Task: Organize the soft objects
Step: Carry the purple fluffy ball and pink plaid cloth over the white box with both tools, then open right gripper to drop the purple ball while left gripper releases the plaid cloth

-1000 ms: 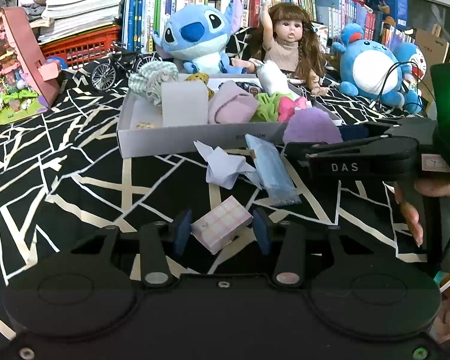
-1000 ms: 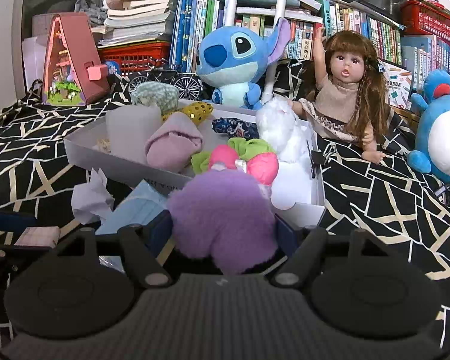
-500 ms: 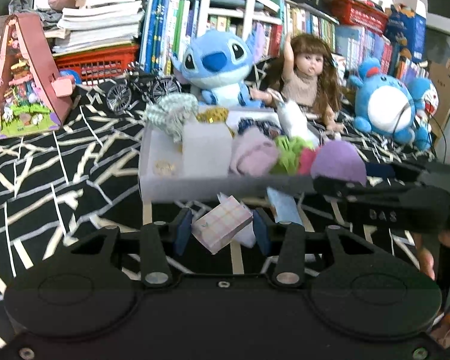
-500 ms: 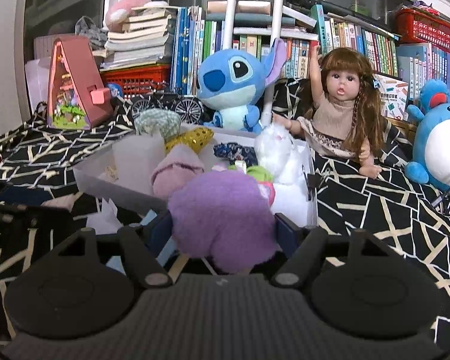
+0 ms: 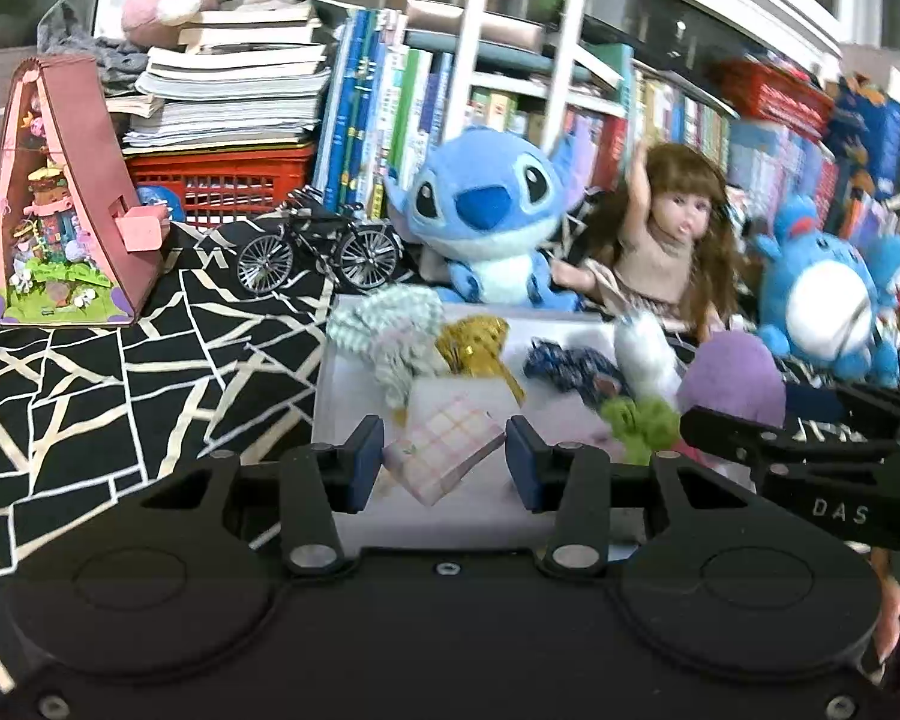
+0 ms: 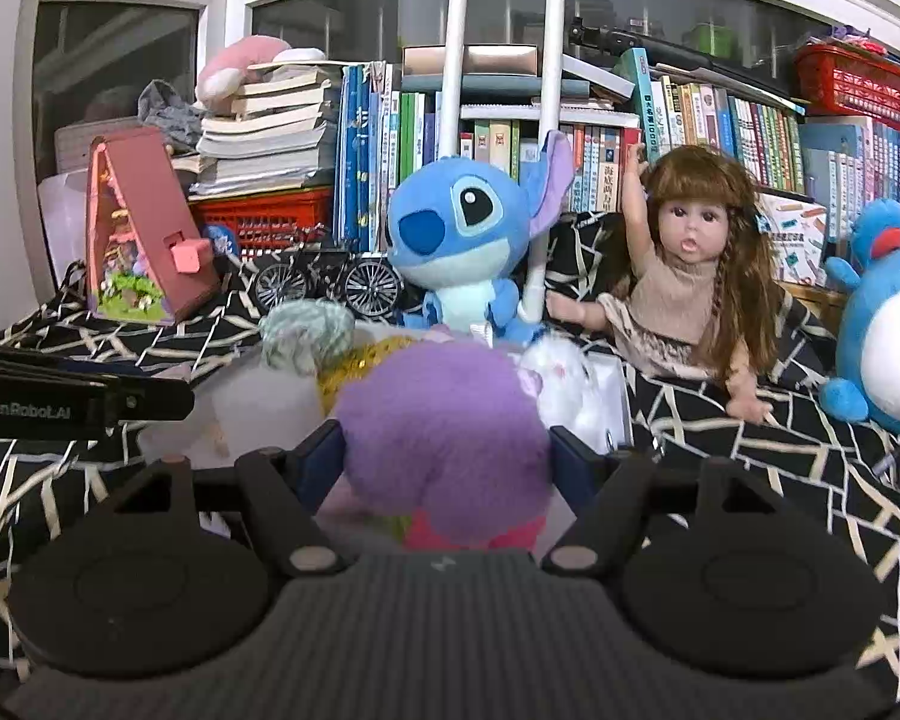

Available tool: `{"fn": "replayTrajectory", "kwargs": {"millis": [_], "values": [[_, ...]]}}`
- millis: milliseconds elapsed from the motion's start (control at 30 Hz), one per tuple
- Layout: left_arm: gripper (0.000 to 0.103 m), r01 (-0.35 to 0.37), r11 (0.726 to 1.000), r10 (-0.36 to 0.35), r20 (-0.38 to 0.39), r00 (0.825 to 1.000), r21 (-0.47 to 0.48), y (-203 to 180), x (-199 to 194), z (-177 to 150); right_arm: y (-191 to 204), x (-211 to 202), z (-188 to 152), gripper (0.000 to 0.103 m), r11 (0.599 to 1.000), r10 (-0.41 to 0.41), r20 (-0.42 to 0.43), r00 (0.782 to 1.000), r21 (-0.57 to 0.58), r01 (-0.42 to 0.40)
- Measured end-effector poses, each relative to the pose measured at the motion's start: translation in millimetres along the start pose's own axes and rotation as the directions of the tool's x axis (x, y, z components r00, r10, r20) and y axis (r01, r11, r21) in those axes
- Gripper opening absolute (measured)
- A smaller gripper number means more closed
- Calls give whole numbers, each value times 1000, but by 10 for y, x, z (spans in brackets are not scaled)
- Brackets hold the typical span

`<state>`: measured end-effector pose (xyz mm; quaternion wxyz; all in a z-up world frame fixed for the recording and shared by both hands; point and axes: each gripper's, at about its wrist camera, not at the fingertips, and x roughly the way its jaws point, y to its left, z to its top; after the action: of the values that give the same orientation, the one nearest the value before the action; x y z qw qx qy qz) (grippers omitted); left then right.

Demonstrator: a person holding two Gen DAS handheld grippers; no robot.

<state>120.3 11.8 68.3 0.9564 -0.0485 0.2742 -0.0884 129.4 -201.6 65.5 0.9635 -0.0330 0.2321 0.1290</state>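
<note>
I am holding both grippers over the white tray (image 5: 324,396). The left gripper (image 5: 444,461) is pinching a pink checked packet (image 5: 444,457) by its corners, suspended above the tray's near edge. The right gripper (image 6: 447,462) is clamping a purple plush ball (image 6: 444,438), hanging above the scrunchies (image 5: 384,330) lying inside.

A black cloth with cream crack-like lines (image 6: 720,438) covers the surface, and at its back a blue plush alien with big ears (image 6: 450,252) sits beside a long-haired brown-haired doll in a beige top (image 6: 690,276). Left of them stand a small black metal model bicycle (image 5: 318,249) and a pink triangular miniature house (image 5: 60,198), in front of a red plastic basket (image 5: 222,183) under stacked books (image 5: 228,90)
</note>
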Motion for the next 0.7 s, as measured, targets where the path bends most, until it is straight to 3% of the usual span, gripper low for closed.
{"fn": "replayTrajectory", "kwargs": {"millis": [333,700], "values": [[42,-23,995,25,18,1000,-98,169,505,469,-18,521,371,75,1000,13,-44,999,26,-12],[42,-13,986,6,-43,999,-164,173,1092,568,-74,1017,269,75,992,18,-122,992,125,-3]]}}
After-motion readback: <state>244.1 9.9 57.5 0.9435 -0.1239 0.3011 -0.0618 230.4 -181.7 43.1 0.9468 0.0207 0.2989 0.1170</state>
